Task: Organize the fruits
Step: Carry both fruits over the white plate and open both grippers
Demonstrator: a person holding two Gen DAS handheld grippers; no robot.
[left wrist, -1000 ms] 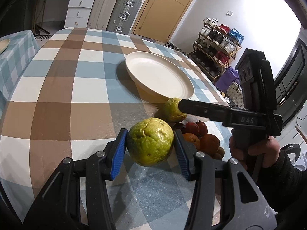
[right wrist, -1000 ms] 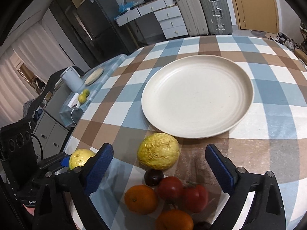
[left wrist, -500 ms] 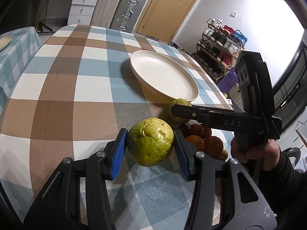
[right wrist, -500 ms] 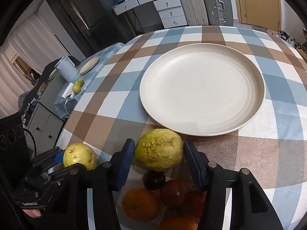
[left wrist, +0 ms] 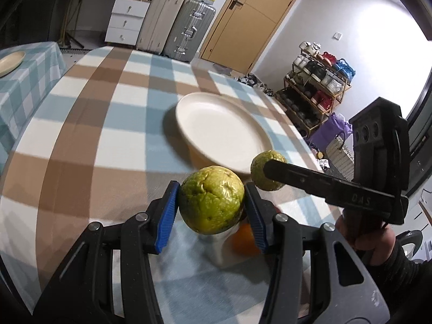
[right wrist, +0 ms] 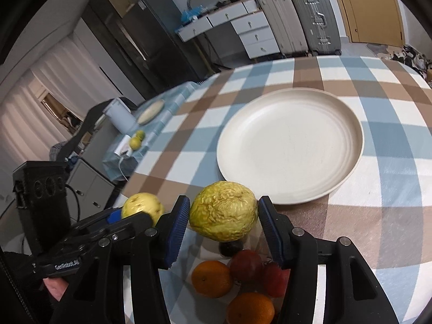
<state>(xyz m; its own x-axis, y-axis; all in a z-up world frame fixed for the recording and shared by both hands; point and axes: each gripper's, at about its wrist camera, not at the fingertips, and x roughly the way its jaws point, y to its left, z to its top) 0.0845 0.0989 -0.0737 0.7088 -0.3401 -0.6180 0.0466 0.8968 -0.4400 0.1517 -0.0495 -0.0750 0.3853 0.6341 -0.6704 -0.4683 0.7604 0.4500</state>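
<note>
My left gripper (left wrist: 210, 190) is shut on a green, dimpled round fruit (left wrist: 212, 205) held above the checked tablecloth. My right gripper (right wrist: 224, 203) is shut on a wrinkled yellow-green fruit (right wrist: 222, 212), lifted just off the cloth. Each view shows the other gripper alongside: the right one's fruit (left wrist: 266, 170) is to the right, the left one's fruit (right wrist: 141, 208) to the left. A wide cream plate (right wrist: 291, 145) lies bare beyond both fruits. Under the right gripper sit oranges (right wrist: 212, 278), red fruits (right wrist: 247, 266) and a small dark fruit (right wrist: 229, 248).
A lower side table with a checked cloth holds a small plate (left wrist: 9, 63), a white kettle (right wrist: 120, 117) and two small yellow fruits (right wrist: 136, 140). Suitcases (right wrist: 313, 19) and drawers stand behind the table, a shoe rack (left wrist: 318, 89) past its right edge.
The right gripper's jaws closed from wide open onto the wrinkled fruit and raised it off the cloth. The left gripper kept its fruit and rose a little.
</note>
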